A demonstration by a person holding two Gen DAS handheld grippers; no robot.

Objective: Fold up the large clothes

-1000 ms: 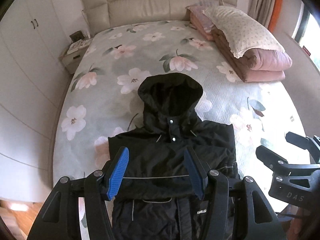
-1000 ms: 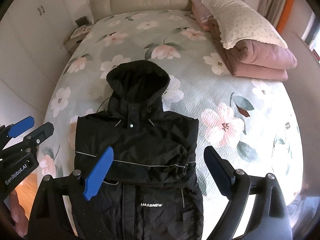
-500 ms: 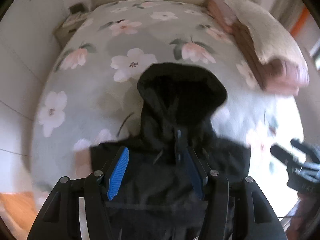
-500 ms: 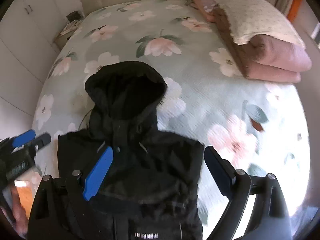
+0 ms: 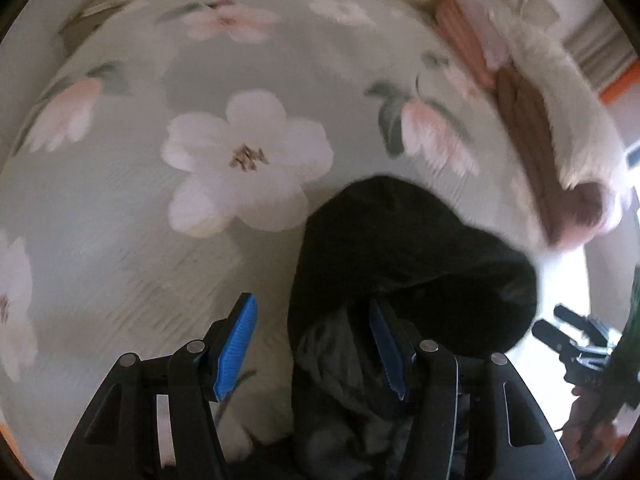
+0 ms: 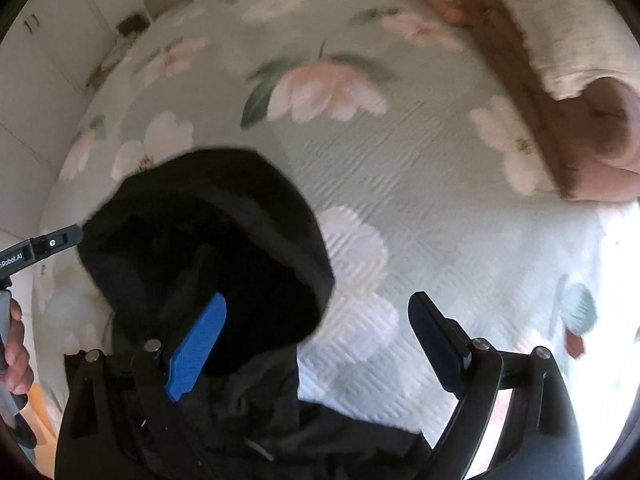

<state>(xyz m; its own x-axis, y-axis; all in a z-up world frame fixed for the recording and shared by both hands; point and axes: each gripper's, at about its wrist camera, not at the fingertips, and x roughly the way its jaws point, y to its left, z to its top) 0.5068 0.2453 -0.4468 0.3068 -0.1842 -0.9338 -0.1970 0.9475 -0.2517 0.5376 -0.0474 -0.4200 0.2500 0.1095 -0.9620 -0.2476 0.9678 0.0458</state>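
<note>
A black hooded jacket lies on the floral bed; its hood (image 5: 404, 252) fills the lower middle of the left wrist view and the lower left of the right wrist view (image 6: 208, 240). My left gripper (image 5: 312, 340) is open, low over the hood's left edge, with its right finger over the fabric. My right gripper (image 6: 320, 340) is open over the hood's right edge, its left finger over the hood and its right finger over the bedspread. Each gripper shows at the edge of the other's view: the right gripper (image 5: 576, 340) and the left gripper (image 6: 40, 246). The jacket's body is mostly out of view.
The pale green bedspread (image 6: 440, 208) with pink and white flowers surrounds the hood. A stack of folded pink bedding with a white pillow (image 6: 580, 92) lies at the right. A bedside table (image 6: 128, 28) and white cupboards stand at the far left.
Both grippers have moved forward and down from above the jacket's body to the hood. Both stay open.
</note>
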